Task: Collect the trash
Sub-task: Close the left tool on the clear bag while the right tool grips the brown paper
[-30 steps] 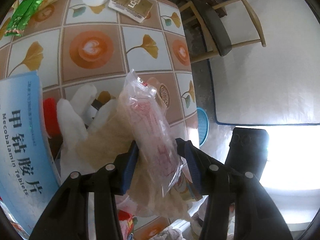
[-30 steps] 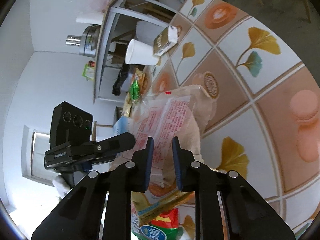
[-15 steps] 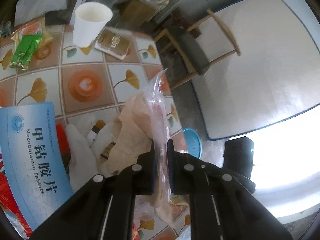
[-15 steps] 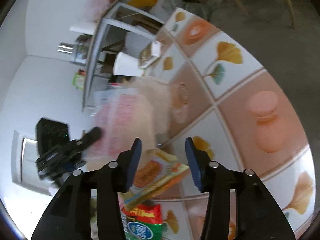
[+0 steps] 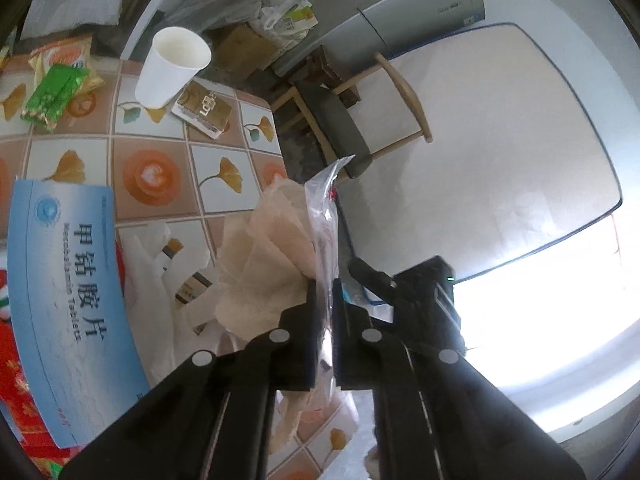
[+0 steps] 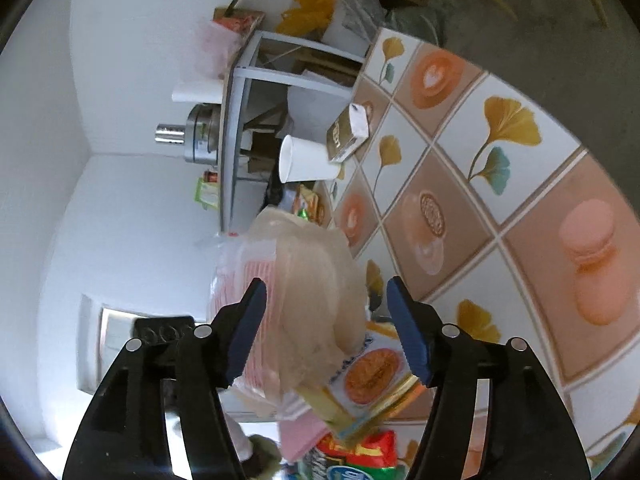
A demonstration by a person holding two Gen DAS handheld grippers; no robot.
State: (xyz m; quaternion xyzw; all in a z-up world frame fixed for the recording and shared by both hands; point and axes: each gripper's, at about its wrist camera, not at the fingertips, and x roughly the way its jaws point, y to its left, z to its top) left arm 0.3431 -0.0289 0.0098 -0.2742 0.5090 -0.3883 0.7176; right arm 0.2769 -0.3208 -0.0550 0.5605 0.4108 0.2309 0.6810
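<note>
Left gripper (image 5: 326, 292): jaws clamped on a clear plastic wrapper (image 5: 326, 216) with red print, at the centre of the left wrist frame. Wrapper stands upright, raised off the table. Beige crumpled paper (image 5: 264, 264) bunched against its left side (whether also pinched, cannot tell).

Right gripper (image 6: 326, 320): jaws spread wide, grasping nothing; the wrapper (image 6: 248, 280) and paper (image 6: 316, 276) hang between its fingers, blurred.

Tiled table (image 5: 160, 144): ginkgo and coffee pattern.
- Blue tablet box (image 5: 68, 288), lower left.
- White paper cup (image 5: 172, 66), upper left, upright.
- Gold cigarette pack (image 5: 204, 110), just beside the cup.
- Green snack packet (image 5: 56, 94), far left.

Wooden chair (image 5: 344, 120), beyond the table edge.
</note>
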